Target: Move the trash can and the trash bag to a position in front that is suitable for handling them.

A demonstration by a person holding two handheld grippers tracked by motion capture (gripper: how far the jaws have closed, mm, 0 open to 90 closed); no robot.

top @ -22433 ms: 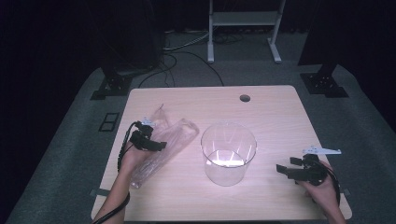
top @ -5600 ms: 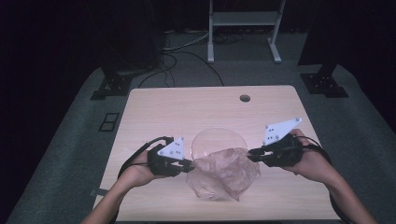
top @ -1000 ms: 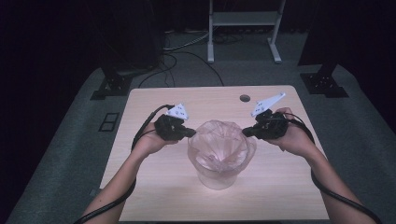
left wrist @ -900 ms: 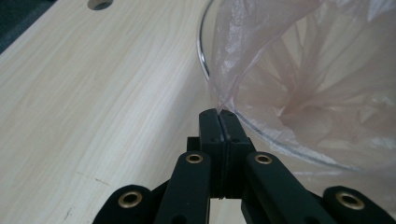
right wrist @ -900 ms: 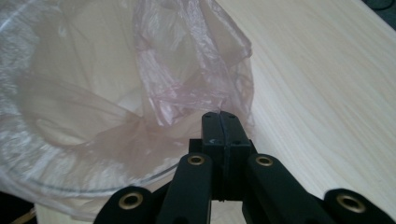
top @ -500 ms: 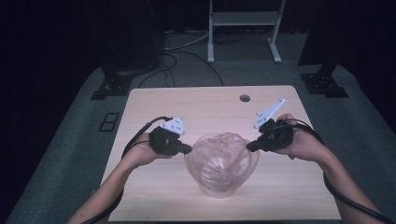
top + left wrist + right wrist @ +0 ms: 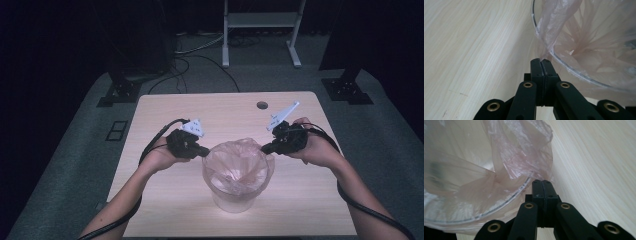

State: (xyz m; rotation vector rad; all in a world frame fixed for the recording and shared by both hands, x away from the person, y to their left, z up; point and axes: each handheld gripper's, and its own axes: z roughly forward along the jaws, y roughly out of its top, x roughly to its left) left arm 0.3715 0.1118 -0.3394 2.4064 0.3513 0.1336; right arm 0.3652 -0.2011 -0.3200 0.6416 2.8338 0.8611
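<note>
Wooden table (image 7: 165, 110): both grippers, left (image 7: 202, 150) and right (image 7: 266, 147), clamped on the bag (image 7: 239, 159), have lowered its edges beside the container (image 7: 235, 197) rim; lining nearly done.

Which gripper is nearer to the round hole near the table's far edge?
Right. The right gripper sits just in front of the hole; the left gripper is across the clear container, farther off.

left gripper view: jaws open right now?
No: the left gripper has its jaws pressed together, pinching the edge of the plastic bag just outside the clear container's rim.
</note>
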